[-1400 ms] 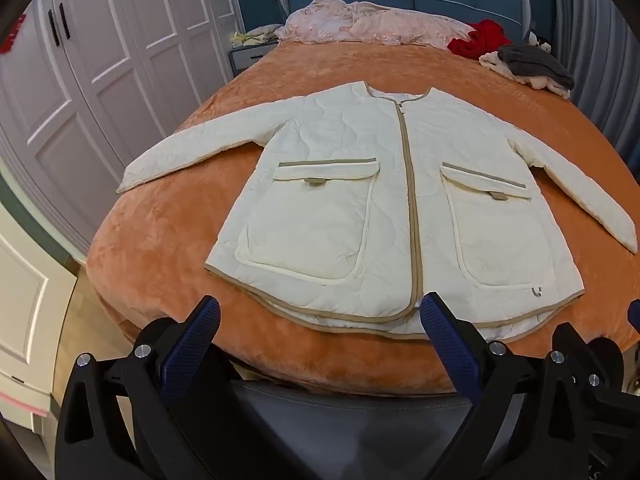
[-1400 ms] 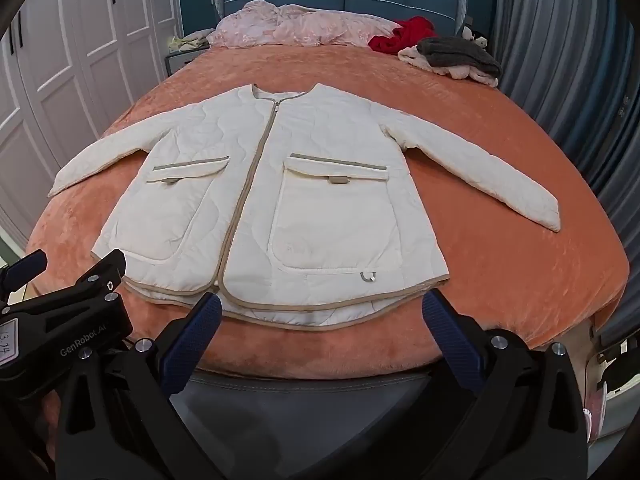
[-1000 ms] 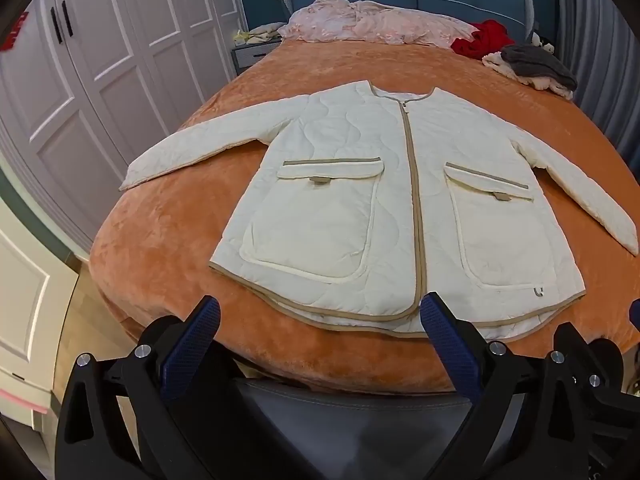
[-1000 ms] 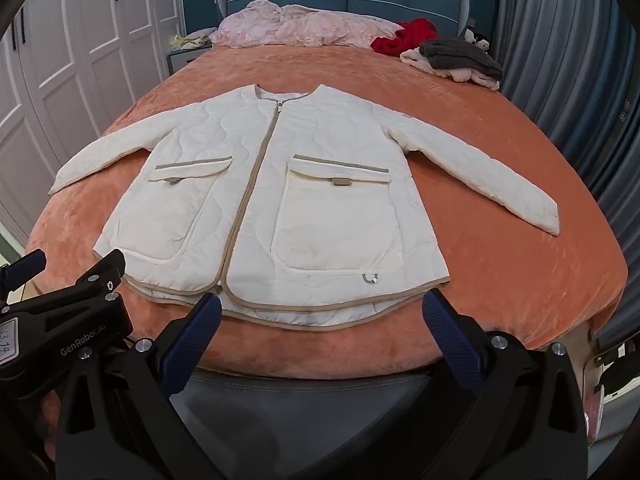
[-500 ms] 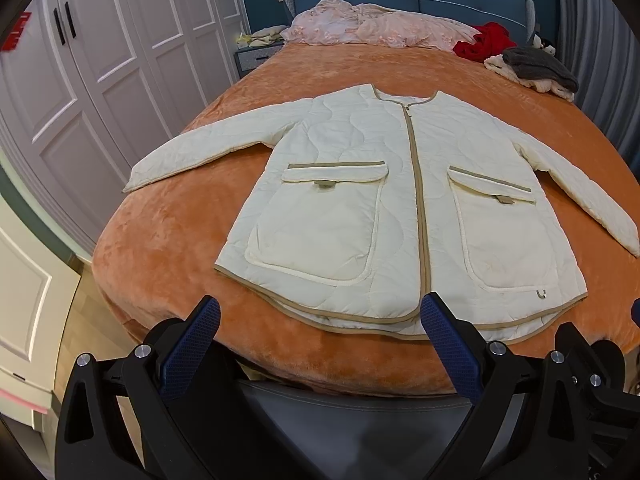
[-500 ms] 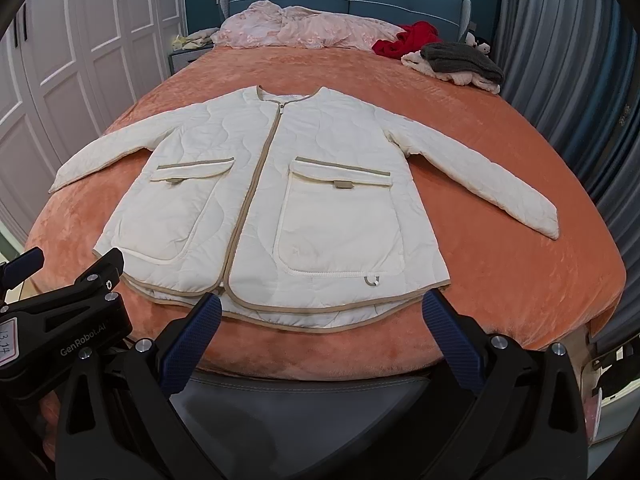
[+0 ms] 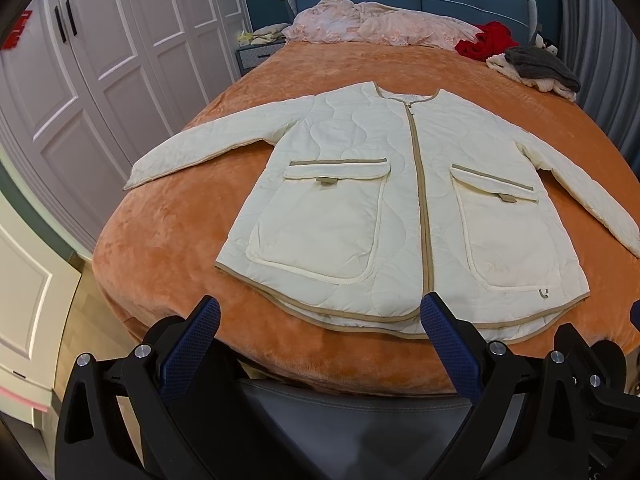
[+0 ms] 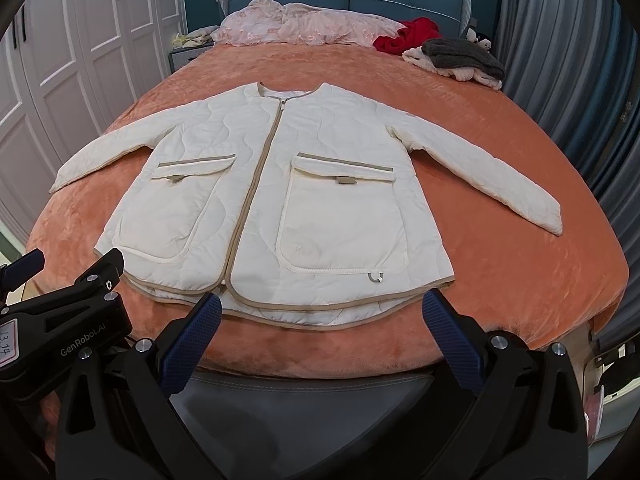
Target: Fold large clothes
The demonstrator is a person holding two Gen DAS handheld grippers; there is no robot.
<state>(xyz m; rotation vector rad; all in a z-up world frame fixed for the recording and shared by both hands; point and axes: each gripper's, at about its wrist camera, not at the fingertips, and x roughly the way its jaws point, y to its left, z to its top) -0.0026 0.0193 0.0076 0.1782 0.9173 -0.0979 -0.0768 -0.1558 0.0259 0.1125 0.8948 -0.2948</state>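
A cream quilted jacket with tan trim lies flat and zipped on the orange bed cover, sleeves spread to both sides, hem toward me. My left gripper hovers open just short of the hem's left half, nothing between its blue pads. My right gripper is open too, off the foot of the bed before the hem's right half. In the right wrist view the left gripper's body shows at the lower left.
Pink bedding, a red garment and a grey-and-cream clothes pile lie by the blue headboard. White wardrobe doors line the left side. Grey curtains hang on the right. A nightstand stands at the bed's far left corner.
Both grippers have edged slightly forward and up toward the bed, so the jacket sits a little lower in view. Both stay open and the jacket has not moved.
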